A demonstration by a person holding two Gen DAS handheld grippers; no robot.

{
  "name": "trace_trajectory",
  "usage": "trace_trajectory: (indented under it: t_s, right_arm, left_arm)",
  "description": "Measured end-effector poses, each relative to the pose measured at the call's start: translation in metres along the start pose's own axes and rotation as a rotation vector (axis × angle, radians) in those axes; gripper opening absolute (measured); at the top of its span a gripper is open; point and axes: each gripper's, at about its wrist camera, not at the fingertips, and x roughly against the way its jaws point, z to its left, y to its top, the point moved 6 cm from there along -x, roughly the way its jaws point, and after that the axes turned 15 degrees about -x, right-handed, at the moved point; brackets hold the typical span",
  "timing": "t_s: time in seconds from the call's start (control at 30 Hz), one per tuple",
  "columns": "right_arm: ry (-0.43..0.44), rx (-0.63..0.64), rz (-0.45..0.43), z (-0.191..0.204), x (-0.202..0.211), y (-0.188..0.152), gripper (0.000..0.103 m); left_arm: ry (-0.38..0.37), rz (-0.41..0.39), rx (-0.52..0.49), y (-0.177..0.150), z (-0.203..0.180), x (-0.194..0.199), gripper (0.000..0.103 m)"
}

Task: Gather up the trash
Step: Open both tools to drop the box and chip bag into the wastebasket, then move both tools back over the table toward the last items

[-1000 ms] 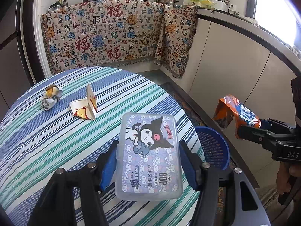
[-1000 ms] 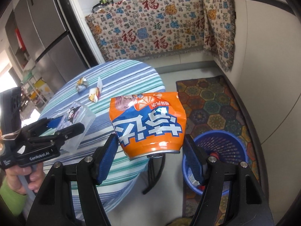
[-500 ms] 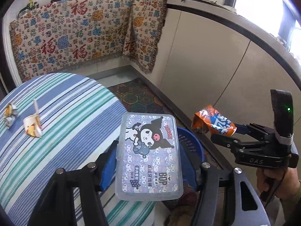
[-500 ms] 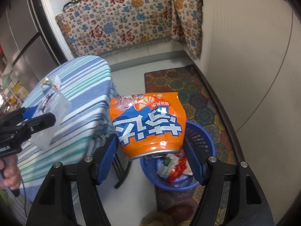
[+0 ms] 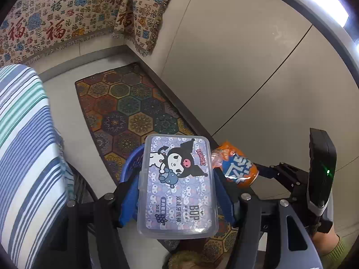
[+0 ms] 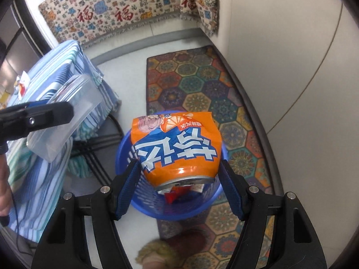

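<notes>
The crushed orange soda can point(image 6: 177, 150) is clamped between the blue pads of the right tongs point(image 6: 178, 177), at frame centre of the right wrist view, directly above the blue perforated waste basket point(image 6: 134, 201) on the floor. The clear plastic floss-pick box point(image 5: 179, 188) with its cartoon lid is gripped the same way by the left tongs point(image 5: 177, 192), low in the centre of the left wrist view, with the basket's blue rim point(image 5: 132, 159) just showing behind its left edge. A second ago both tongs were above or beside the striped counter point(image 5: 24, 148), which filled the left view; now it has slid to the left edge of both views and the basket sits under the loads, so both pieces appear to have been carried across and are judged ready to be released, with neither grip loosened yet. The right wrist view alone shows inside the basket, where red and white wrappers point(image 6: 177, 192) already lie, and, at its far left edge, scraps point(image 6: 22, 85) left on the counter, so more collecting seems to remain. The left wrist view alone shows the box lid's print and, at its right, the right tongs side-on with the can pinched at their tip over the patterned rug point(image 5: 125, 105).
</notes>
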Motion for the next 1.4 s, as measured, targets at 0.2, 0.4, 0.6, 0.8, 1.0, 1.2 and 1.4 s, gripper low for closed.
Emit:
trace_trajectory:
  t_s: [0.2, 0.4, 0.6, 0.8, 1.0, 1.2, 1.4]
  right_arm:
    - [-0.030, 0.026, -0.019, -0.002, -0.008, -0.002, 0.098]
    - [-0.037, -0.035, -0.163, -0.005, 0.030, 0.009, 0.098]
    - [-0.021, -0.049, -0.344, 0.019, 0.080, 0.026, 0.098]
    - [0.068, 0.052, -0.392, 0.110, 0.103, 0.015, 0.099]
    - [0.236, 0.229, -0.234, 0.253, 0.077, -0.030, 0.099]
    - [0.260, 0.330, -0.086, 0.348, 0.022, -0.058, 0.099]
    - [0.187, 0.344, -0.049, 0.383, -0.025, -0.055, 0.099]
  left_arm:
    - [-0.039, 0.016, 0.039, 0.014, 0.005, -0.029, 0.074]
    - [-0.002, -0.057, 0.081, 0.002, 0.021, 0.023, 0.074]
    - [0.061, -0.133, 0.065, -0.049, 0.039, 0.135, 0.074]
    - [0.233, -0.127, 0.135, -0.135, 0.100, 0.222, 0.076]
    - [0.511, -0.047, 0.253, -0.213, 0.203, 0.254, 0.076]
    - [0.586, -0.019, 0.328, -0.245, 0.270, 0.260, 0.076]
    - [0.610, -0.015, 0.273, -0.230, 0.301, 0.250, 0.083]
